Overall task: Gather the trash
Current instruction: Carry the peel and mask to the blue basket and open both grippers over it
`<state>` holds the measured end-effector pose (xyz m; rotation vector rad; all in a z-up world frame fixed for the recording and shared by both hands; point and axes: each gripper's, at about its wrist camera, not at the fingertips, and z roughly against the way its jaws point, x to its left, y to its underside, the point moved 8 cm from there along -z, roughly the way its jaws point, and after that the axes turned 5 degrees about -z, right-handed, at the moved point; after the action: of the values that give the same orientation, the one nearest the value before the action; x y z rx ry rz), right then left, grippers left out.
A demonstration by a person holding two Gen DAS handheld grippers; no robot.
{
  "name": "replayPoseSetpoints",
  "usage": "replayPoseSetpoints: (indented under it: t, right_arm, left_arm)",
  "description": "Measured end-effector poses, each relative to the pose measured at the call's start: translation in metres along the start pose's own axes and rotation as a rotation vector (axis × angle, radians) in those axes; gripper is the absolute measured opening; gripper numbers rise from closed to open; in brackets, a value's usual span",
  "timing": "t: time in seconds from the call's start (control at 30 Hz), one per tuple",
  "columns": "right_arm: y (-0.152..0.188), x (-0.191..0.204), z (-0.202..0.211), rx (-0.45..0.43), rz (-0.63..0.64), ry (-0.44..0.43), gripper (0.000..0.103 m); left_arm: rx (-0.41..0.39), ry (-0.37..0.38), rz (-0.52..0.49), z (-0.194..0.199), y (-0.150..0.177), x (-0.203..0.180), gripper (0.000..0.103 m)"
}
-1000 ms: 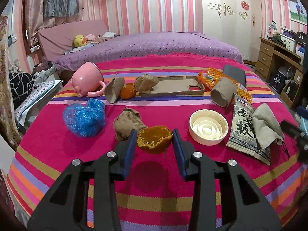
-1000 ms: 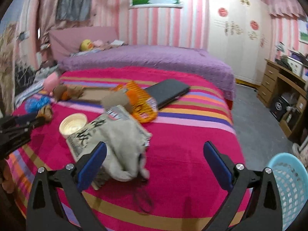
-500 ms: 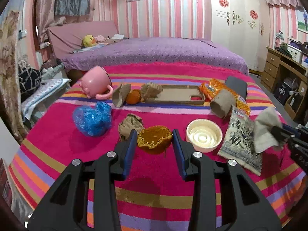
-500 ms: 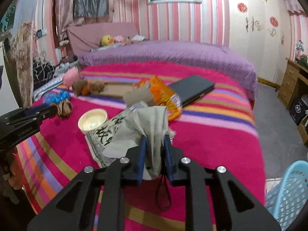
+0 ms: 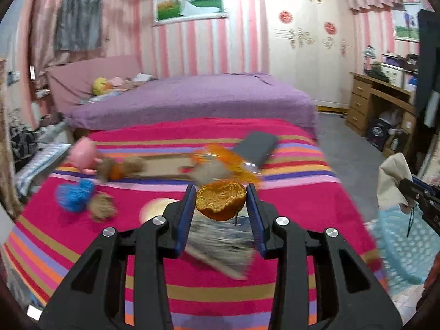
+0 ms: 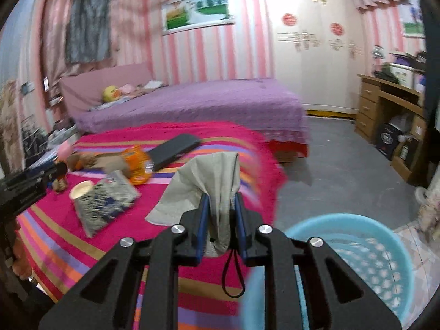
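Note:
My left gripper (image 5: 221,202) is shut on an orange peel half (image 5: 220,202) and holds it above the striped pink blanket (image 5: 165,275). My right gripper (image 6: 220,209) is shut on a grey cloth pouch (image 6: 211,176) with a black cord, held up beside the light blue basket (image 6: 371,261). In the left wrist view the pouch (image 5: 392,181) and the right gripper (image 5: 412,188) hang over the basket (image 5: 404,242) at the far right.
On the blanket lie a snack bag (image 5: 222,242), a white lid (image 5: 154,211), a blue plastic wad (image 5: 74,195), brown paper wads (image 5: 103,206), an orange wrapper (image 5: 228,159), a pink cup (image 5: 84,152) and a dark phone (image 5: 257,148). A wooden desk (image 5: 382,104) stands right.
My left gripper has lifted the orange peel and swung right. My right gripper closed on the grey pouch, lifted it off the snack bag and carried it right to the basket.

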<state>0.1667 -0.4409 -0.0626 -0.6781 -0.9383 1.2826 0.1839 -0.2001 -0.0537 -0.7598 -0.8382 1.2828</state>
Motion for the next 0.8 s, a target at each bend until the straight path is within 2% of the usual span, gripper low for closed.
replayPoseSetpoints:
  t: [0.13, 0.23, 0.47, 0.8]
  right_arm:
    - [0.004, -0.065, 0.021, -0.017, -0.058, 0.082, 0.019]
    - [0.010, -0.097, 0.029, -0.013, -0.077, 0.127, 0.019]
    - [0.032, -0.172, 0.036, 0.024, -0.155, 0.235, 0.019]
    - [0.034, -0.194, 0.042, -0.009, -0.181, 0.282, 0.019]
  left_arm:
    - [0.043, 0.106, -0.029, -0.003, 0.010, -0.067, 0.036]
    - [0.054, 0.163, -0.064, -0.003, 0.016, -0.114, 0.036]
    - [0.085, 0.253, -0.090, -0.009, 0.025, -0.198, 0.036]
    - [0.083, 0.277, -0.155, -0.015, 0.020, -0.278, 0.037]
